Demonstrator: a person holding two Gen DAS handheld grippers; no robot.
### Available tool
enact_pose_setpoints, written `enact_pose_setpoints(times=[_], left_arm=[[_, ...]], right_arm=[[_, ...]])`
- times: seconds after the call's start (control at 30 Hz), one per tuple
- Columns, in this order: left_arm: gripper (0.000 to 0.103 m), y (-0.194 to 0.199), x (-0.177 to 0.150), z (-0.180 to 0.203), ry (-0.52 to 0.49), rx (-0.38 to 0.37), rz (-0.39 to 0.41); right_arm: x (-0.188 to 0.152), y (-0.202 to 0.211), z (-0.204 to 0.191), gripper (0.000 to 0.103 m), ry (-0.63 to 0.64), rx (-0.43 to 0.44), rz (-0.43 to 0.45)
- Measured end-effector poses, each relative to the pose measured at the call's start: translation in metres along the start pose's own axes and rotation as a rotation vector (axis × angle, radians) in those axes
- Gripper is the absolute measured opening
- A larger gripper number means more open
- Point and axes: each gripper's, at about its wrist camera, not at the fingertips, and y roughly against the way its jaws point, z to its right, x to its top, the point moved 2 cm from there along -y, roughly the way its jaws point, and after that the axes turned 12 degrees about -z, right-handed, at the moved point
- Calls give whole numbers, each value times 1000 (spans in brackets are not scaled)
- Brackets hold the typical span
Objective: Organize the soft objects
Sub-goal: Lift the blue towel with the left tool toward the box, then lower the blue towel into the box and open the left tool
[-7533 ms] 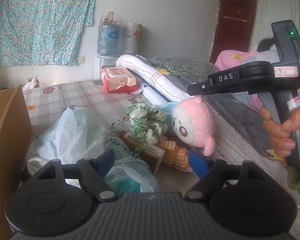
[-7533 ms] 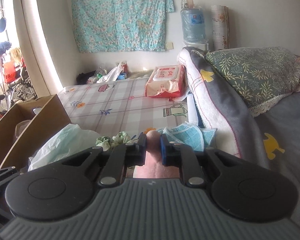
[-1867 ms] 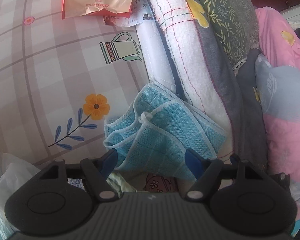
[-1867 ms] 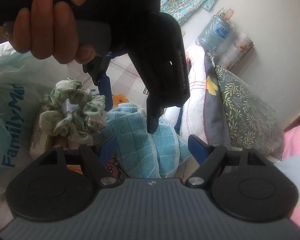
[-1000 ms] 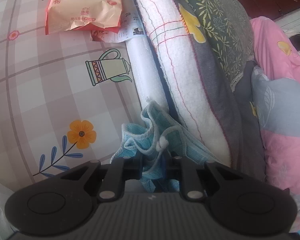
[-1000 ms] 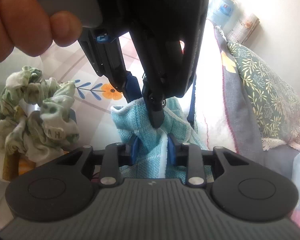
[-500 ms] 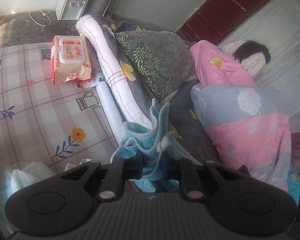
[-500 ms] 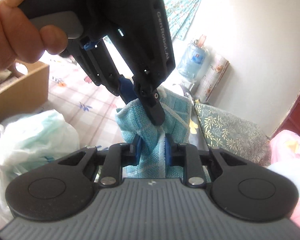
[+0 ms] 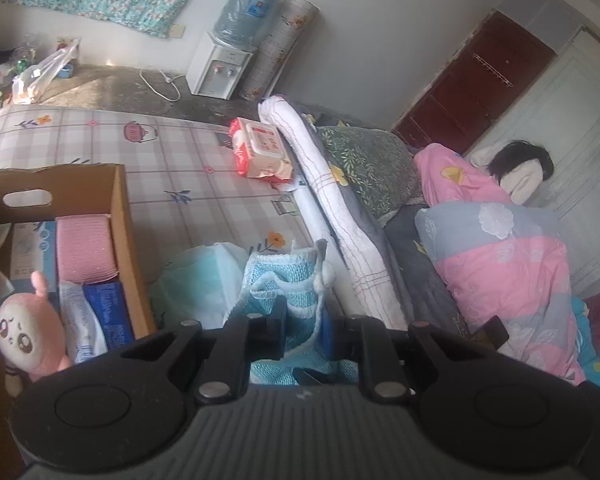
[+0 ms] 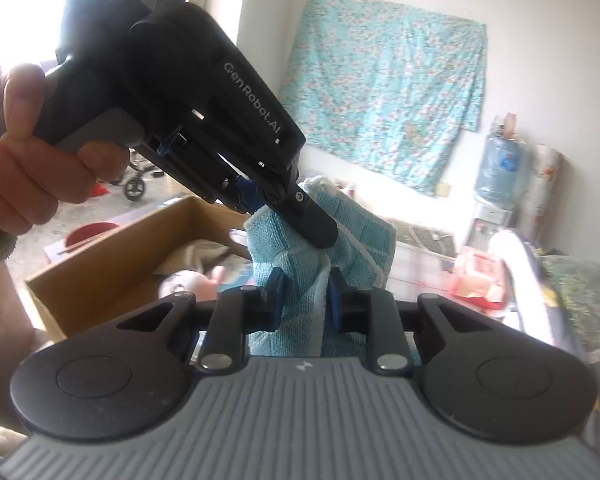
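Room: bedroom; floral cloth (image 10: 384,92) hung on white wall, water dispenser (image 9: 220,68) stood below it, dark red door (image 9: 472,92) seen to the right.
Bed: checked sheet (image 9: 160,168) spread over mattress; wipes pack (image 9: 260,152) laid on it; rolled white blanket (image 9: 332,216) & leaf-print pillow (image 9: 368,164) placed just right of wipes pack.
Box: cardboard box (image 9: 124,240) set at left edge of sheet; pink plush (image 9: 24,336), pink sponge (image 9: 84,248) & packets held inside.
Bag: pale plastic bag (image 9: 204,276) seen betw. box and towel.
Towel: blue towel (image 10: 300,272) lifted clear of sheet, bunched, held by both grippers; seen right of box, nearer the camera in right-wrist view.
L gripper (image 9: 302,320): jaws narrow, clamped on towel fold; white cord loop hung at pads. Gripped by a hand (image 10: 32,148) in right-wrist view, tip pressed into top of towel.
R gripper (image 10: 302,298): jaws narrow, pinched on towel just below L gripper tip.
Person: someone lain under pink quilt (image 9: 500,264), far right of box.
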Motion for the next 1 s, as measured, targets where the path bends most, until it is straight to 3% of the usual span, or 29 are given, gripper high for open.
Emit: enact_pose_setpoints(times=[0.13,0.27,0.4,0.47,0.63,0.73,0.8,0.9,1.0], left_arm=[[18,36,-21,-53,118,113,50],[18,58,-28,-105,225,237,83],[18,64,-21,-159,316,350,87],[18,61,-13,-190,356,391,66],[20,46,6,-240,418,412,30],[36,44,9,-254,451,409,55],[42,44,8,-259,464,403,75],[46,44,6,-260,449,395,84],[52,46,3,-256,433,402,97]], right_arm=[[24,-43,-41,21,-14,211,-28],[50,-102,-71,21,-115,453,-118],[69,-183,-88,21,-353,690,-283],[72,-221,-94,21,-472,746,-362],[60,-288,-113,21,-652,741,-494],[40,-324,-115,23,-767,667,-582],[31,-332,-120,15,-786,627,-599],[36,-328,-131,23,-727,603,-562],[42,-326,-139,40,-679,586,-547]])
